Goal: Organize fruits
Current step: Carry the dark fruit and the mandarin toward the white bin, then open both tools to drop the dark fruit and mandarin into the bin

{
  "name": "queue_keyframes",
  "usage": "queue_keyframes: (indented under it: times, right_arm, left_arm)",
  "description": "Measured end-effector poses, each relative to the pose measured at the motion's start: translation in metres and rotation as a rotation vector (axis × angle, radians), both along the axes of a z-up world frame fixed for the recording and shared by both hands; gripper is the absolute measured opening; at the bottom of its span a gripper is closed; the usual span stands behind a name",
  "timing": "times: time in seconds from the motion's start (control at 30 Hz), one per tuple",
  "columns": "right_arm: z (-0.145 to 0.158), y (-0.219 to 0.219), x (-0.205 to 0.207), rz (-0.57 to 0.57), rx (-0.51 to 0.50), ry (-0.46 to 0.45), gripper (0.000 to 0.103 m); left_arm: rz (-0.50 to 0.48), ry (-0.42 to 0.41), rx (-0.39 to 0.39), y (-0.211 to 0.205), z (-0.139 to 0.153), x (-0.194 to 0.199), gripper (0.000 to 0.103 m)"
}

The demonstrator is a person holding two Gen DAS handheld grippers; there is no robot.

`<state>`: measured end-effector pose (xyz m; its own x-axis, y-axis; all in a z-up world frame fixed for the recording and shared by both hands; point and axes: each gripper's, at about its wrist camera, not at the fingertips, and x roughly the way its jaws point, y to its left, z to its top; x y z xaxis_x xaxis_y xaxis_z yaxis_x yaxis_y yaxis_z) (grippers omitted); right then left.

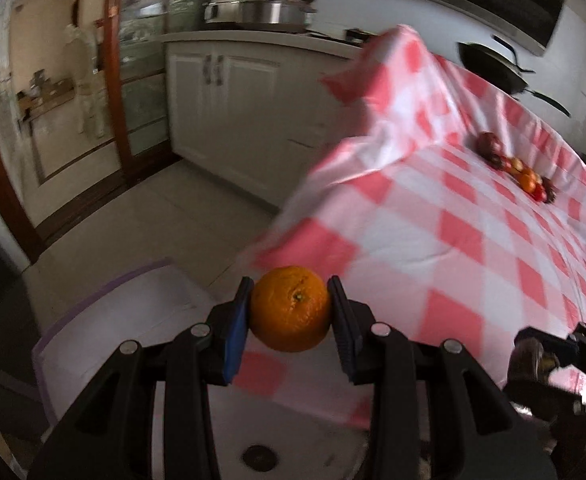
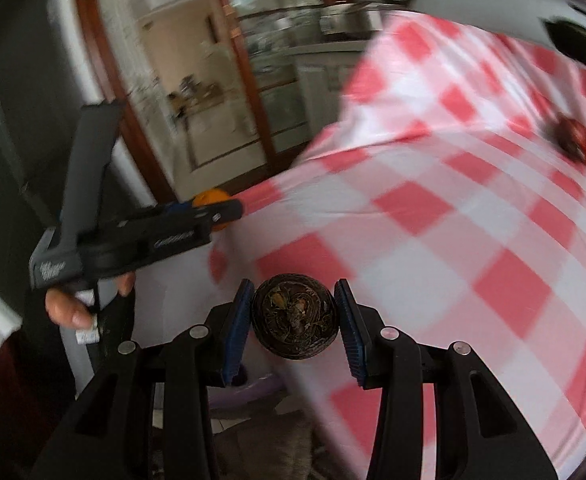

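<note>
My left gripper [image 1: 291, 308] is shut on an orange [image 1: 291, 309] and holds it in the air off the near left corner of the table with the red-and-white checked cloth [image 1: 453, 240]. It also shows from the side in the right wrist view [image 2: 217, 210]. My right gripper [image 2: 295, 316] is shut on a dark brown round fruit [image 2: 295, 316], held above the cloth's near edge [image 2: 413, 260]. A row of several fruits [image 1: 517, 166] lies on the cloth at the far right; its dark end fruit [image 2: 573, 140] shows in the right wrist view.
A white box with a purple rim [image 1: 105, 320] stands on the floor below the left gripper. White kitchen cabinets [image 1: 229, 100] with pots [image 1: 265, 12] on the counter stand behind. A black pan [image 1: 493, 68] lies beyond the table. A wood-framed glass door [image 1: 133, 80] is at left.
</note>
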<state>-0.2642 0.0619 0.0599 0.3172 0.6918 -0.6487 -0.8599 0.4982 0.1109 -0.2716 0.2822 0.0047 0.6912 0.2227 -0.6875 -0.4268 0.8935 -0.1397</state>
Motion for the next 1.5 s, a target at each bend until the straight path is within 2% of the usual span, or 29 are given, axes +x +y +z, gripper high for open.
queue_keyframes:
  times: [0.2,0.3,0.43,0.63,0.9,1.03,1.1,1.17,1.2,1.27,1.4,1.5]
  right_arm:
    - [-0.016,0.055,-0.033,0.179,-0.087,-0.006,0.042]
    - [-0.037,0.082,-0.051,0.263,-0.166,-0.012,0.042]
    - [-0.077,0.119,-0.066,0.342,-0.3,-0.014,0.042]
    - [-0.13,0.157,-0.061,0.33,-0.462,0.005,0.042]
    - [-0.161,0.176,-0.05,0.291,-0.561,0.031,0.042]
    - [-0.161,0.177,-0.047,0.275,-0.557,0.036,0.042]
    - [-0.156,0.175,-0.044,0.271,-0.545,0.041,0.043]
    - [-0.152,0.169,-0.047,0.266,-0.524,0.04,0.053]
    - [-0.149,0.16,-0.049,0.265,-0.497,0.042,0.061]
    - [-0.139,0.152,-0.051,0.269,-0.459,0.056,0.062]
    - [-0.105,0.136,-0.053,0.307,-0.347,0.069,0.066]
    - [-0.064,0.109,-0.056,0.322,-0.219,0.053,0.074]
  left_arm:
    - [0.115,0.035,-0.024,0.043,-0.018,-0.035,0.038]
    - [0.159,0.073,-0.034,0.06,-0.033,-0.042,0.038]
    - [0.218,0.167,-0.069,0.084,-0.066,-0.05,0.038]
    - [0.271,0.333,-0.107,0.103,-0.117,-0.053,0.038]
    - [0.303,0.427,-0.156,0.111,-0.15,-0.059,0.039]
    - [0.309,0.442,-0.156,0.11,-0.153,-0.058,0.041]
    - [0.314,0.435,-0.152,0.111,-0.15,-0.057,0.052]
    - [0.33,0.421,-0.153,0.114,-0.147,-0.057,0.068]
    - [0.337,0.416,-0.154,0.115,-0.147,-0.057,0.07]
    - [0.347,0.41,-0.156,0.117,-0.143,-0.058,0.075]
    - [0.359,0.384,-0.13,0.118,-0.13,-0.056,0.079]
    - [0.387,0.314,-0.039,0.112,-0.097,-0.055,0.084]
